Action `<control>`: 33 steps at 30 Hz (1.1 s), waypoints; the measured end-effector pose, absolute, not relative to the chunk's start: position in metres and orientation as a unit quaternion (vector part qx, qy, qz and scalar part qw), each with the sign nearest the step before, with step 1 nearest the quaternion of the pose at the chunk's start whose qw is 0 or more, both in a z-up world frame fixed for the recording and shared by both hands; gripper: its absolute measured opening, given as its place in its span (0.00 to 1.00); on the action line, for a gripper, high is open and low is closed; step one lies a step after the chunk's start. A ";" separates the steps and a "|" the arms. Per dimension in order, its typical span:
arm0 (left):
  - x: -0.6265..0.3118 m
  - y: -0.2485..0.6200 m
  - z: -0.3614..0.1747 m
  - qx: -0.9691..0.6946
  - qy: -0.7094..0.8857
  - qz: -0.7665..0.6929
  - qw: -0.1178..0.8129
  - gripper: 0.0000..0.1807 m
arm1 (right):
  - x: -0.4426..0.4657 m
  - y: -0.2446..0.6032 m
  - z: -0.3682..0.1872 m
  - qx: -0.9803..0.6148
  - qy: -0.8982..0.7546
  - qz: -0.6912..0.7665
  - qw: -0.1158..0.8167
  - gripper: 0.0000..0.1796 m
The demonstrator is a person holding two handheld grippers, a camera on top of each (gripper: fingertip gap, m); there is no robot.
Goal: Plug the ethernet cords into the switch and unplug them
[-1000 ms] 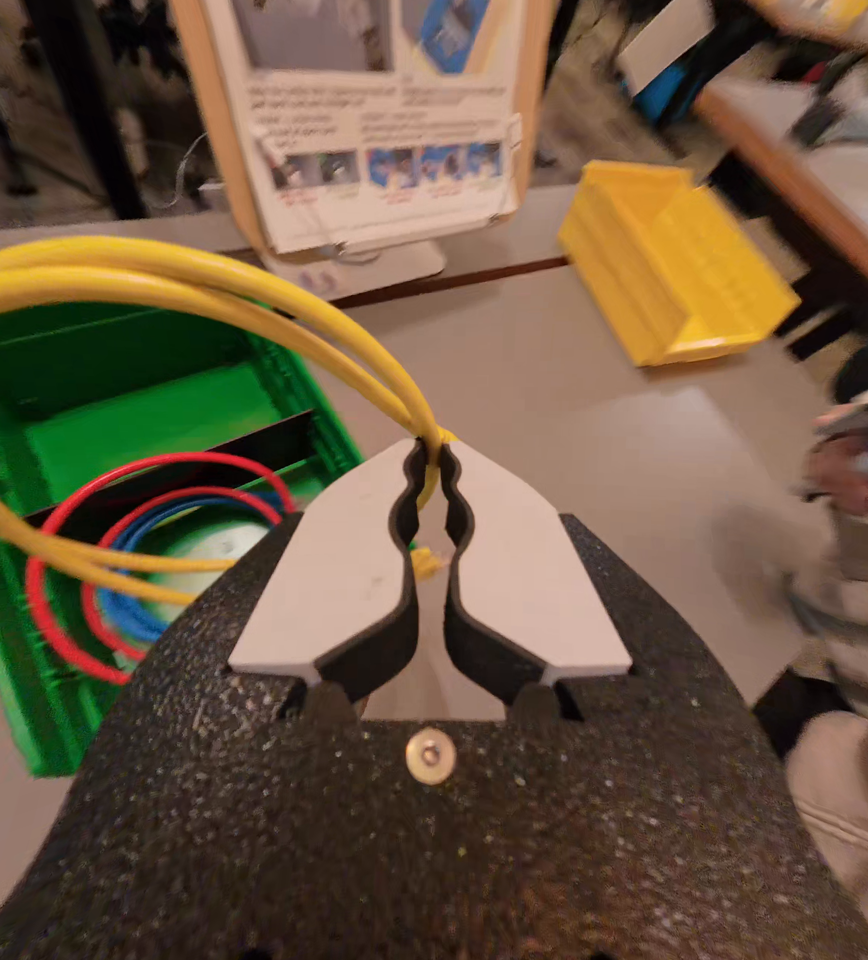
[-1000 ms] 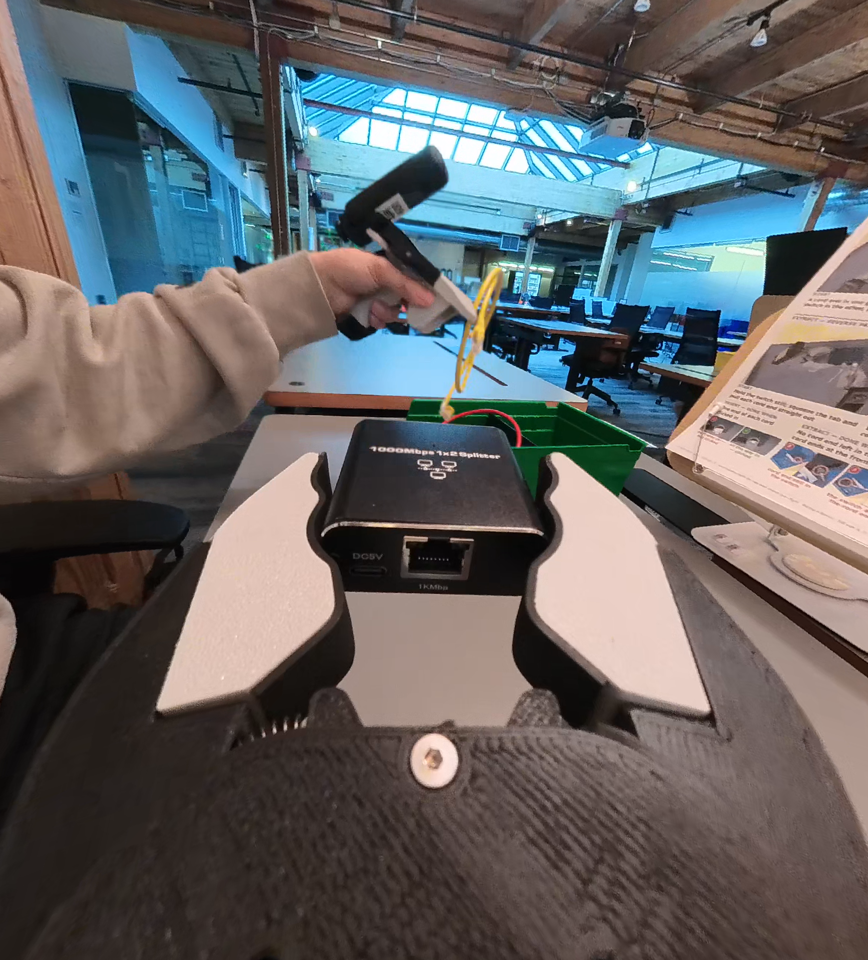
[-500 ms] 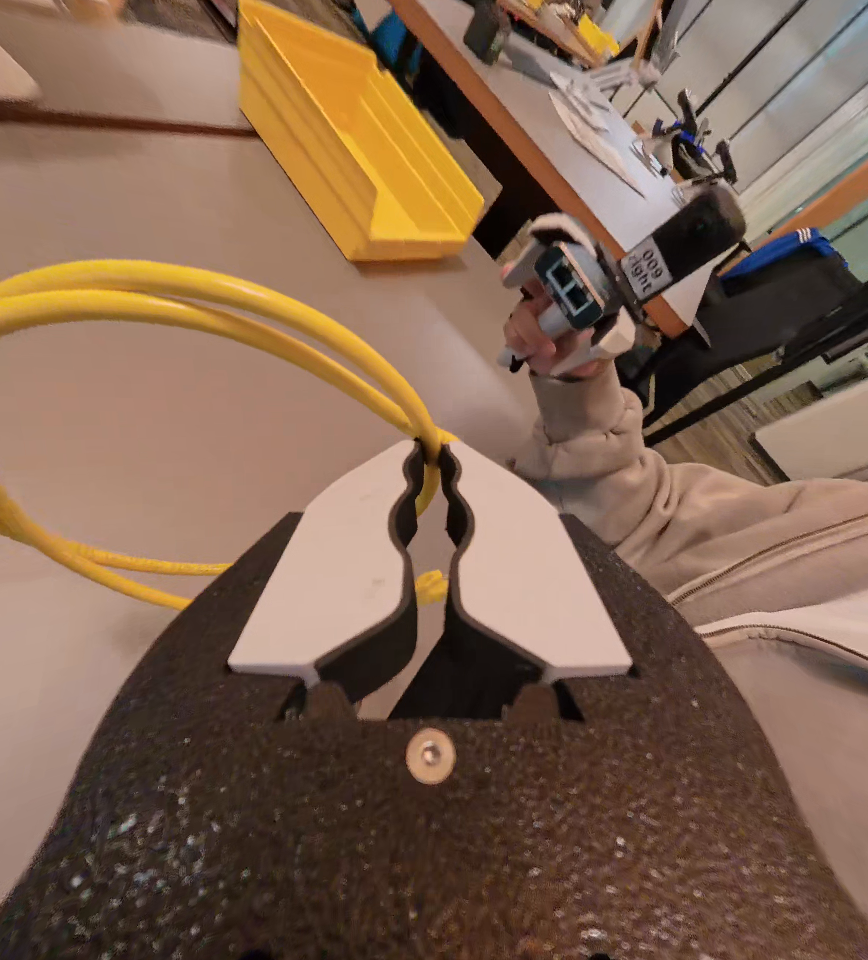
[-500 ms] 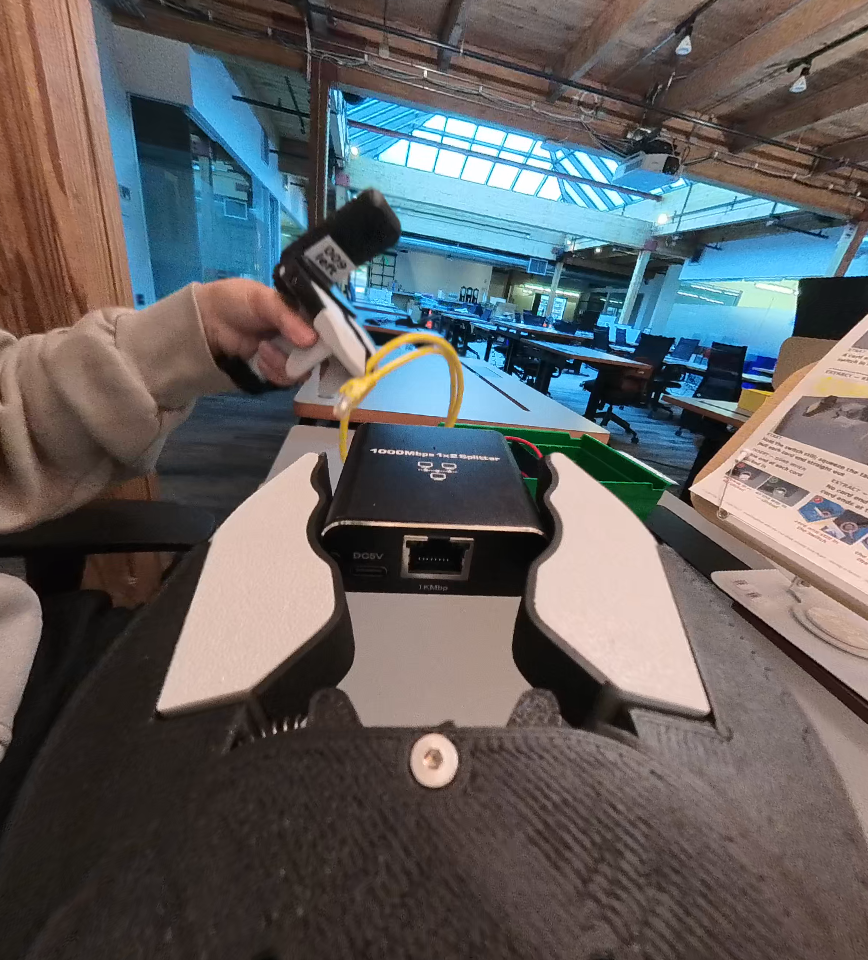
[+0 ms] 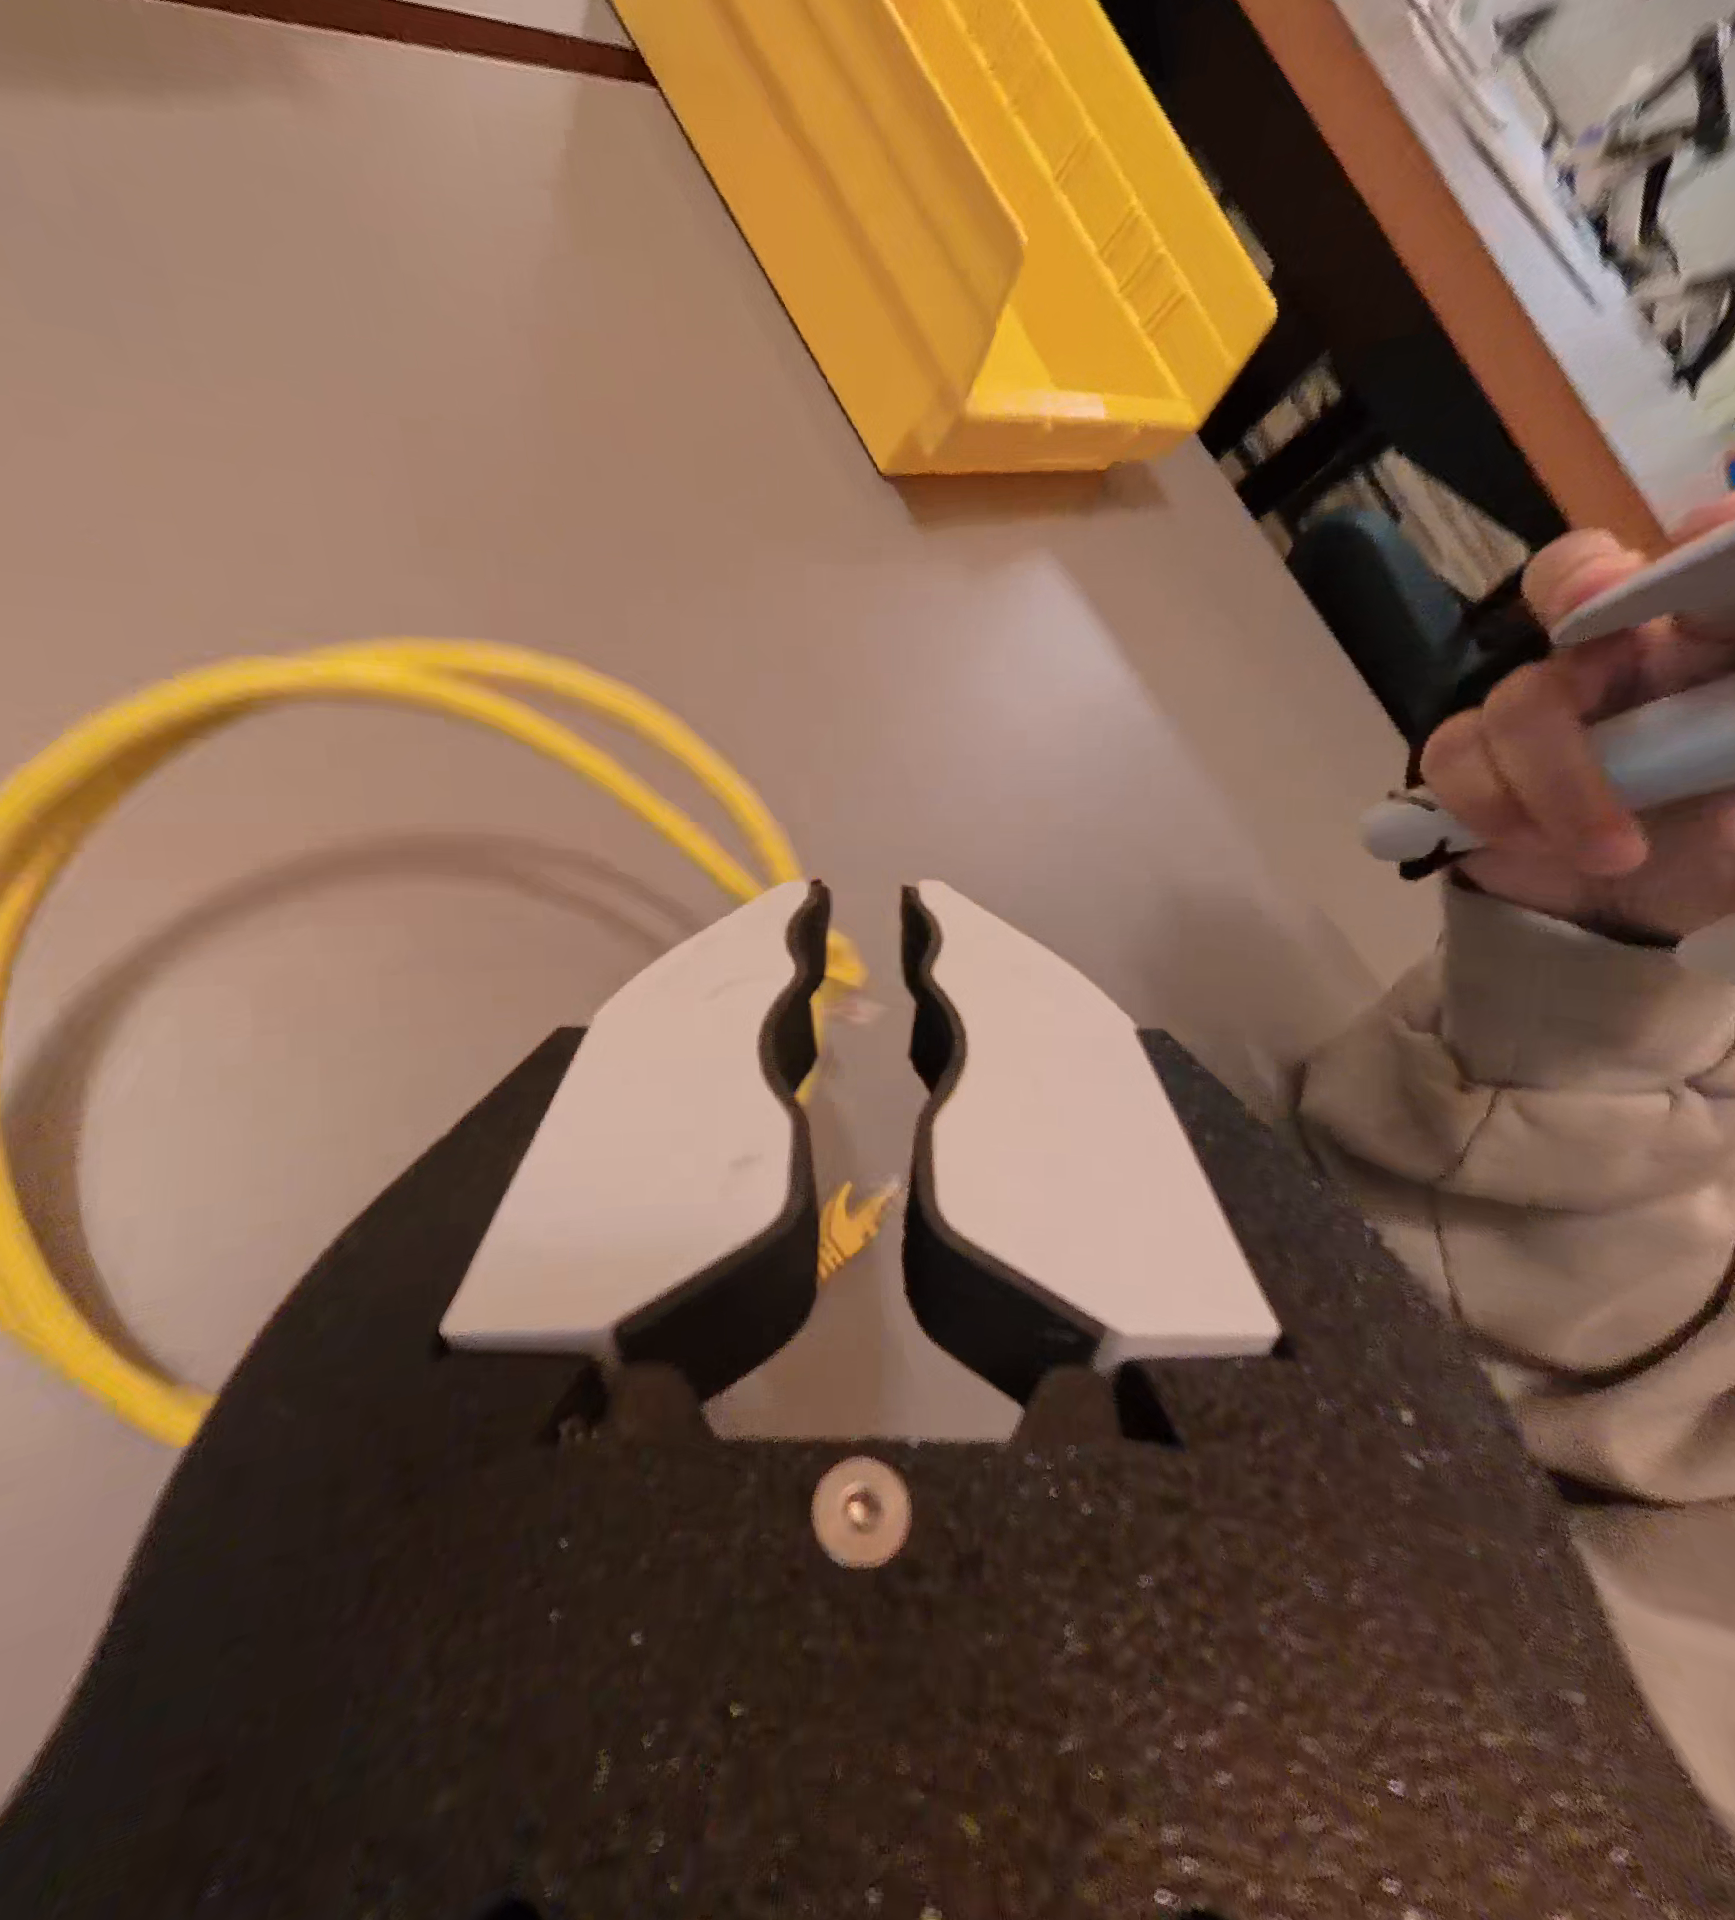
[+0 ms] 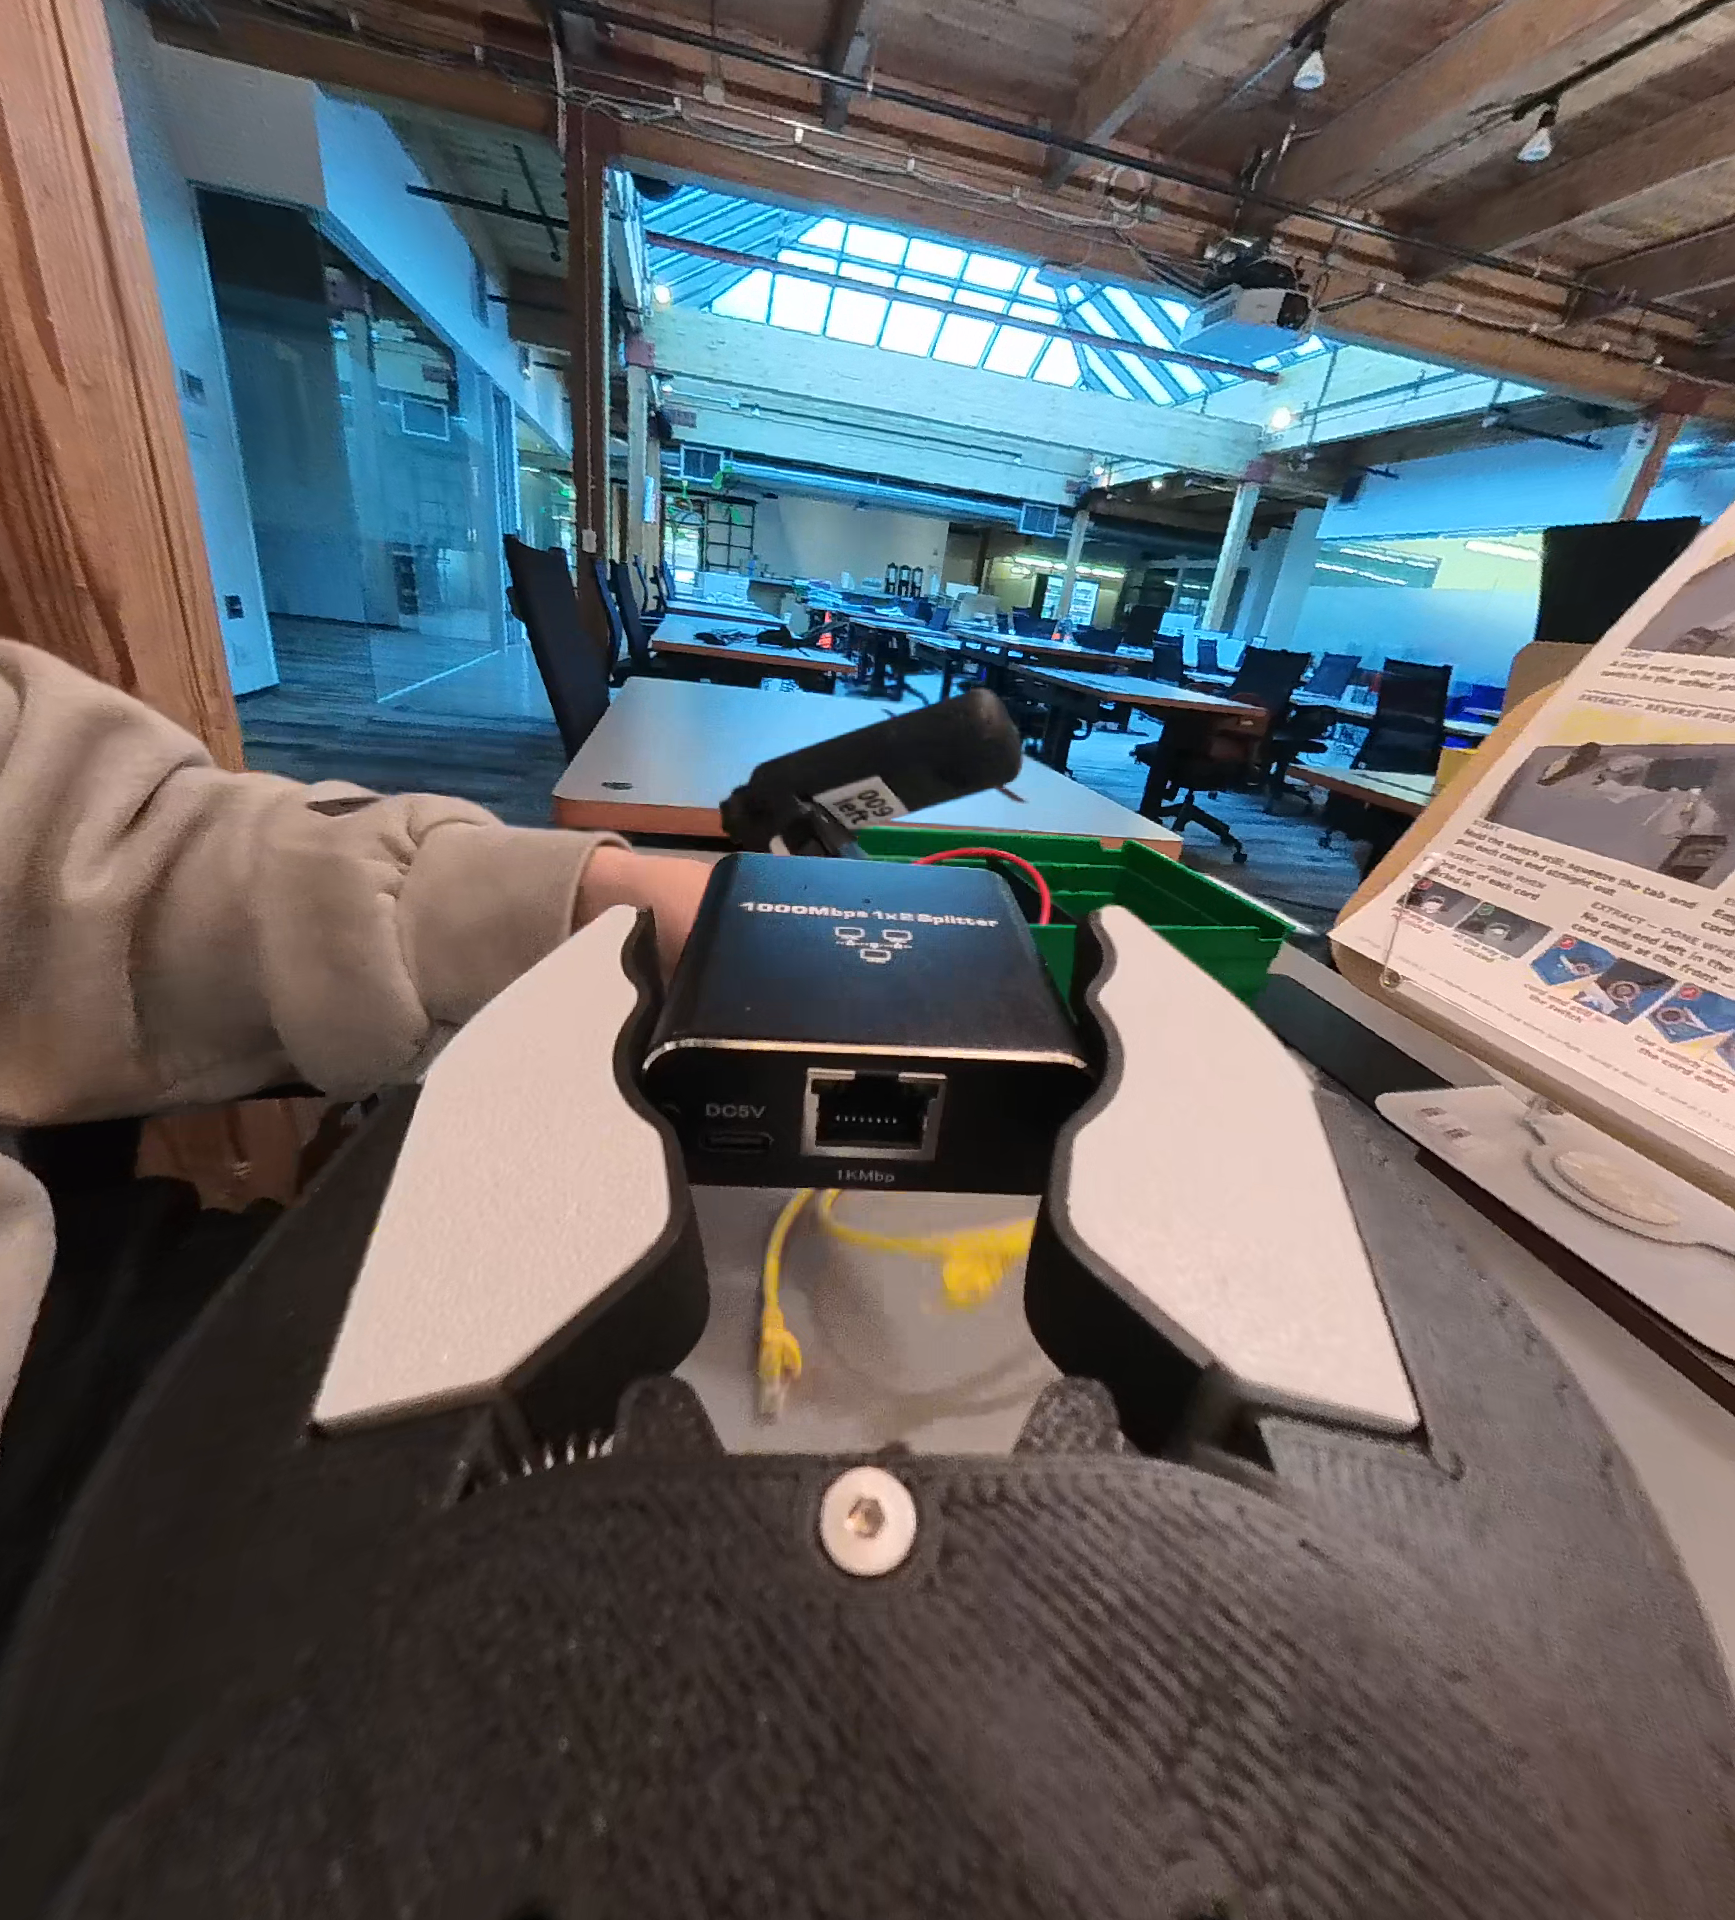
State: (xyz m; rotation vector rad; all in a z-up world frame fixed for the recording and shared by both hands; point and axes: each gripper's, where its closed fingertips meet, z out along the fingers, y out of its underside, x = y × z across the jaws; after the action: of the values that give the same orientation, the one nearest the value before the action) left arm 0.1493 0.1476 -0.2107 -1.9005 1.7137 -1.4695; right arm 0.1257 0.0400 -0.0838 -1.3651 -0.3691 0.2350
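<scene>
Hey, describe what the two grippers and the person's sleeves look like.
Both the left gripper and right gripper have a speckled black body with a silver screw, and pale grey fingers with wavy black inner pads. Both arms wear a beige sweatshirt sleeve with ribbed cuffs.

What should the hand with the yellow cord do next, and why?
Probably close the left gripper on a plug of the yellow cord. Its jaws stand apart, the cord lies loose on the table, and the switch in the right gripper shows an empty port.
</scene>
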 end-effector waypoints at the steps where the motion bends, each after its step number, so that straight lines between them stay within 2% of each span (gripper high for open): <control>1: 0.154 0.145 -0.214 -0.631 0.596 -0.489 0.086 0.10 | 0.128 0.039 -0.085 -0.628 -0.169 0.106 0.752 0.43; 3: 0.158 0.139 -0.217 -0.601 0.645 -0.466 0.077 0.11 | 0.136 0.036 -0.088 -0.635 -0.163 0.091 0.749 0.43; 5: 0.162 0.139 -0.215 -0.532 0.721 -0.428 0.116 0.14 | 0.146 0.033 -0.092 -0.646 -0.157 0.075 0.743 0.43; 9: 0.165 0.153 -0.230 -0.295 0.901 -0.251 0.196 0.19 | 0.163 0.023 -0.092 -0.644 -0.139 0.063 0.750 0.43; 11: 0.165 0.154 -0.244 -0.168 0.950 -0.182 0.191 0.19 | 0.170 0.018 -0.091 -0.638 -0.130 0.064 0.756 0.43; 14: 0.171 0.144 -0.261 -0.078 0.974 -0.149 0.152 0.19 | 0.177 0.013 -0.091 -0.637 -0.124 0.060 0.758 0.43; 19: 0.185 0.139 -0.281 -0.011 0.991 -0.104 0.087 0.17 | 0.185 0.008 -0.095 -0.642 -0.119 0.054 0.755 0.43; 22: 0.183 0.142 -0.292 0.011 0.996 -0.086 0.033 0.08 | 0.187 0.008 -0.099 -0.645 -0.117 0.057 0.753 0.43; 25: 0.186 0.141 -0.295 0.010 0.995 -0.100 0.012 0.11 | 0.187 0.011 -0.103 -0.650 -0.120 0.061 0.748 0.43; 28: 0.194 0.145 -0.291 0.002 0.994 -0.109 0.024 0.09 | 0.187 0.013 -0.107 -0.655 -0.125 0.062 0.743 0.43; 30: 0.197 0.147 -0.289 -0.005 0.993 -0.113 0.026 0.13 | 0.187 0.014 -0.108 -0.656 -0.124 0.062 0.742 0.43; 33: 0.193 0.148 -0.298 0.002 0.994 -0.107 0.009 0.14 | 0.188 0.016 -0.109 -0.656 -0.122 0.065 0.742 0.43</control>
State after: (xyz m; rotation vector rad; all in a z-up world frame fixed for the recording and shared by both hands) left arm 0.1930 0.1481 -0.2984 0.0047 3.1058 -0.3352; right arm 0.1881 0.0156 -0.1092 -1.4387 -0.2675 0.1419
